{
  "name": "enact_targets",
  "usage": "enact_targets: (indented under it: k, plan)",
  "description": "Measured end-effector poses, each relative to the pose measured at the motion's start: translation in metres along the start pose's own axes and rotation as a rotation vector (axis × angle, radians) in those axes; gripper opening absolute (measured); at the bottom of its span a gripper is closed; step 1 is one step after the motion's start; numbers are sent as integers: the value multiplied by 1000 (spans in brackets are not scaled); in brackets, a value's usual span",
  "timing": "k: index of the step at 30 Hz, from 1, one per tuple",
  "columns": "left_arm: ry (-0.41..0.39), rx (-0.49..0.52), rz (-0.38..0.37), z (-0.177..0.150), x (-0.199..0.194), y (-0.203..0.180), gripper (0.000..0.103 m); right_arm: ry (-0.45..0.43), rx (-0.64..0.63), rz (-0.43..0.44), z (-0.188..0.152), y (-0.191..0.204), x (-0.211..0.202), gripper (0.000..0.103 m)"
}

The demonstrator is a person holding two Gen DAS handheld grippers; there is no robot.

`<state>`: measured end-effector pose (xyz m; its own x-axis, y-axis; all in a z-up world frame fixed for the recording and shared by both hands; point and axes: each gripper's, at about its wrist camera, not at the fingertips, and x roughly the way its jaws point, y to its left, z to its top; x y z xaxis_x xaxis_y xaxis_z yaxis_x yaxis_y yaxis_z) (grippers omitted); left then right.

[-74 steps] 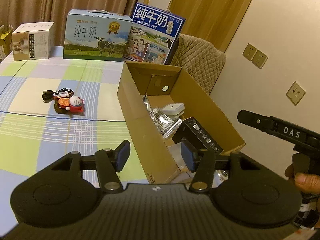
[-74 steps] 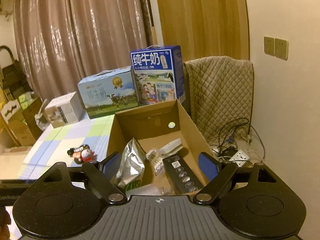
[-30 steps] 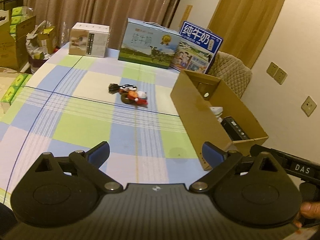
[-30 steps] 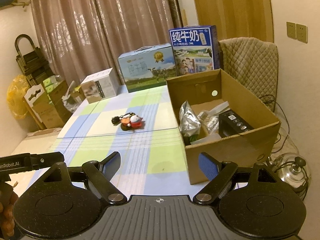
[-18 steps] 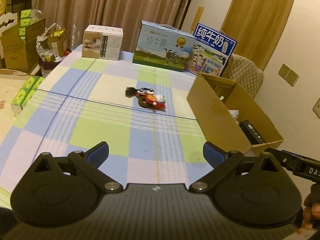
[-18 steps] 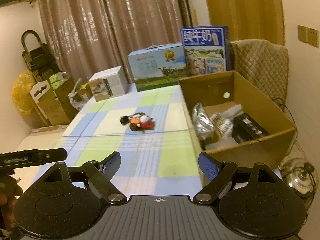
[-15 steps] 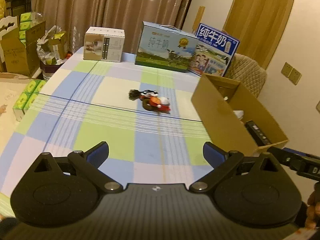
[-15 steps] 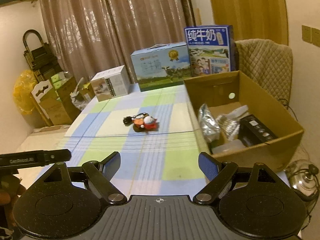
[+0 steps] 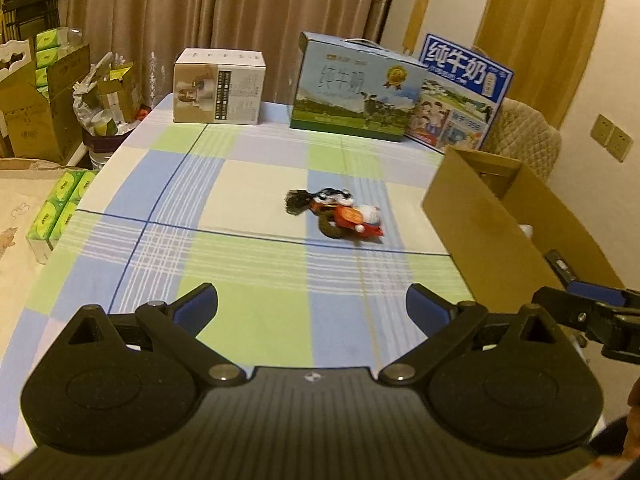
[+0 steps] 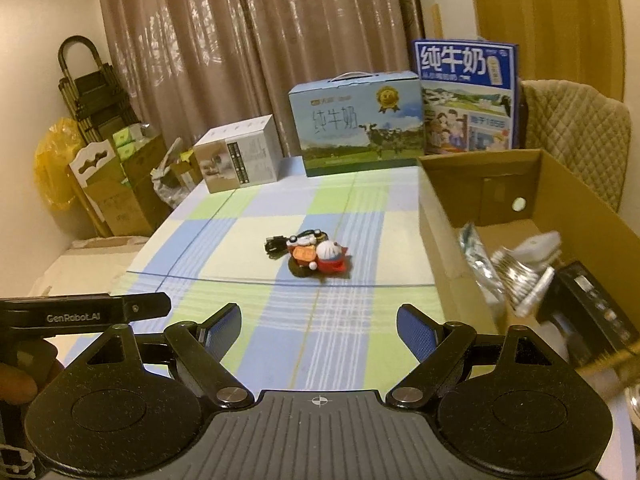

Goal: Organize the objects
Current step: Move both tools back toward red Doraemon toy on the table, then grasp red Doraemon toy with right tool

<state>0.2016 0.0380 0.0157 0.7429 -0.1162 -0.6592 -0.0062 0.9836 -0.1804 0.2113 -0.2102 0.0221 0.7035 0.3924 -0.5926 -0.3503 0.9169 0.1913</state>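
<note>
Fingers of both grippers, left (image 9: 311,307) and right (image 10: 319,326), were spread wide and empty, while the toy (image 10: 318,258), probably soft and light, lay mid-table beside the box (image 10: 440,236), best pinched across its red body.

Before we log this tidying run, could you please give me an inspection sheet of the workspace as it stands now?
Surface: checked tablecloth, blue, green and cream.
Job's things: small toy pile loose mid-table; open cardboard box at the table's right edge holds a silver pouch, a black box and other items.
Clutter: two milk cartons and a white box along the far edge.
Grippers: left hand-held gripper and right hand-held gripper both open, empty, above the near table.
Cables: a dark cord beside the toys.
Surroundings: curtains, stacked cartons on the floor, quilted chair.
</note>
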Motion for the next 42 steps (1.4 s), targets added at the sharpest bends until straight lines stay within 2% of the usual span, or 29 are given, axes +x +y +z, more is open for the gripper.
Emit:
enact_targets:
  k: [10,15,22,34,42]
  plan:
    - [-39,-3,76,29,72,31,99,63,-11,1,16,-4,88,82]
    - [-10,7,84,37,107,41,99,76,-32,-1,23,-8,125,82]
    - [82,47,85,44,154,55,99,126,0,4,27,-19,172,82]
    - [93,55,71,65,186,65,99,141,7,-2,34,-21,229,82]
    - [118,47,76,64,200,72,99,132,10,12,35,-21,253,82]
